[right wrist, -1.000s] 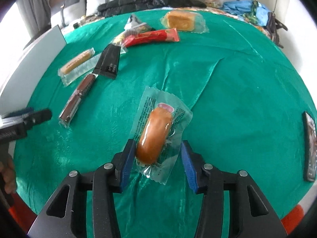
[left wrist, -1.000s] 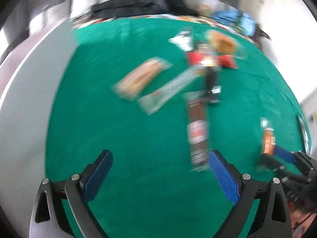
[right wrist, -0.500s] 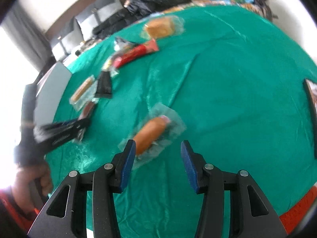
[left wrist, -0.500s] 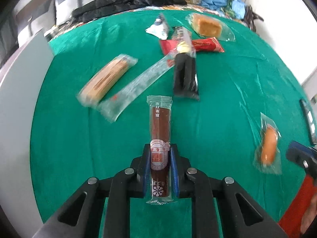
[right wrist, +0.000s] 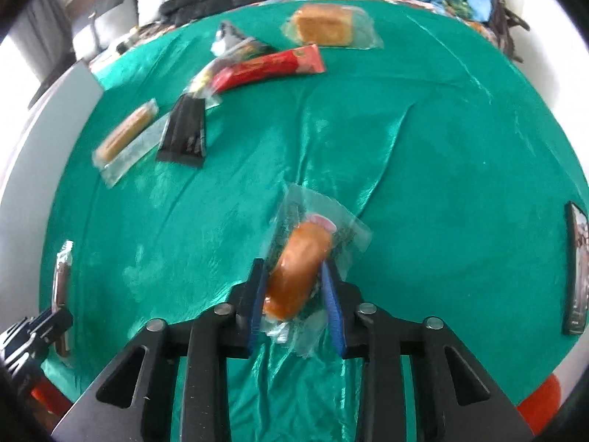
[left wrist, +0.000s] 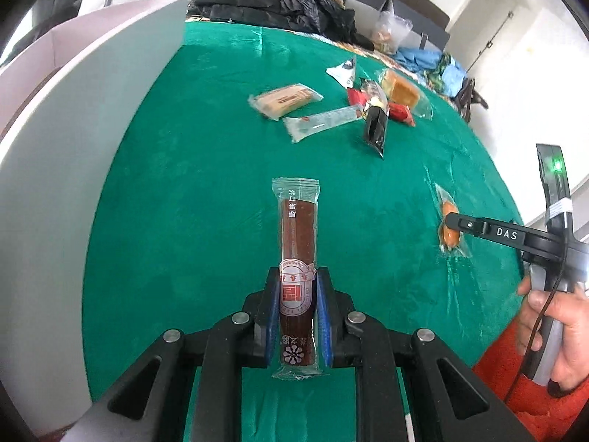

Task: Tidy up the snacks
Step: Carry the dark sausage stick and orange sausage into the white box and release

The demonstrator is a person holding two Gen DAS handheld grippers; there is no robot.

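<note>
Snacks gripped in both tongs above a green-covered table (left wrist: 184, 191).

Left tongs (left wrist: 297, 316) pinch the near end of a long brown snack bar (left wrist: 297, 239) in clear wrap, its far end pointing across the table; right tongs (right wrist: 296, 302) clamp a wrapped orange bun (right wrist: 300, 269) near the table's front edge. Farther back lie a black packet (right wrist: 184, 136), a red packet (right wrist: 268, 66), a wrapped cake slice (right wrist: 325, 29) and a wrapped biscuit bar (left wrist: 285, 100), loosely grouped.
</note>
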